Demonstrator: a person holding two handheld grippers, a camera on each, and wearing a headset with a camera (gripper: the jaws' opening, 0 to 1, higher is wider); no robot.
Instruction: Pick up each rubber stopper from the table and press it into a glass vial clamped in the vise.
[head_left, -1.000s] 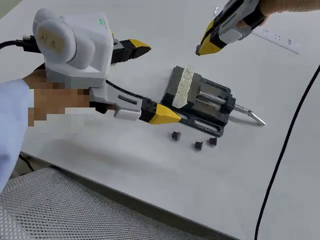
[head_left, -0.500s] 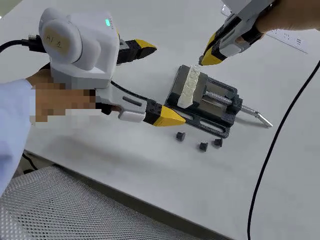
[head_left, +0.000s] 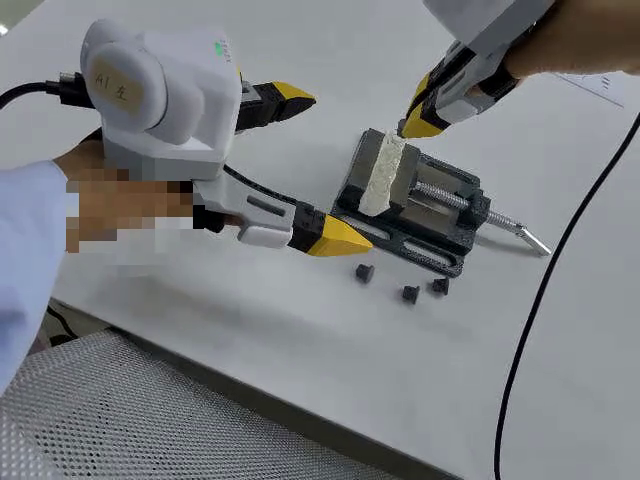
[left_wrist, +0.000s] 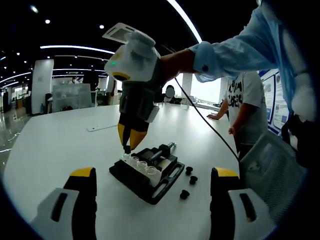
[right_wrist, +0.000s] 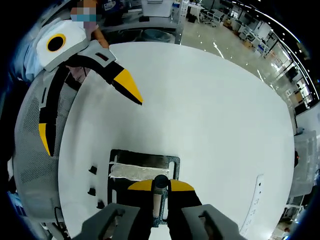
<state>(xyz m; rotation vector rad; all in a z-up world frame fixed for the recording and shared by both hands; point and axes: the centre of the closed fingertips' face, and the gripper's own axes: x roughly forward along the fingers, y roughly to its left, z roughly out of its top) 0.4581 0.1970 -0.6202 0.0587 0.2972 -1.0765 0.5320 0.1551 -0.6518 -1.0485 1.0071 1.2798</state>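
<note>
White matte table (head_left: 300, 340), open hall behind. Left gripper (head_left: 333, 168): white plastic body, yellow wedge tips, jaws spread wide, held low and level, aimed at the vise. Black metal vise (head_left: 440, 222) clamps clear glass vials (left_wrist: 140, 164) upright in a row. Three small black loose stoppers (head_left: 410, 293) lie just beside it. Right gripper (head_left: 412, 127) pitched steeply down, tips clenched on a dark stopper (right_wrist: 161, 181) over the end vial. Black cable (head_left: 560, 290) trails at right.

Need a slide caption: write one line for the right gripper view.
Right gripper holds a rubber stopper over the vials clamped in the vise; three stoppers lie on the table.
</note>
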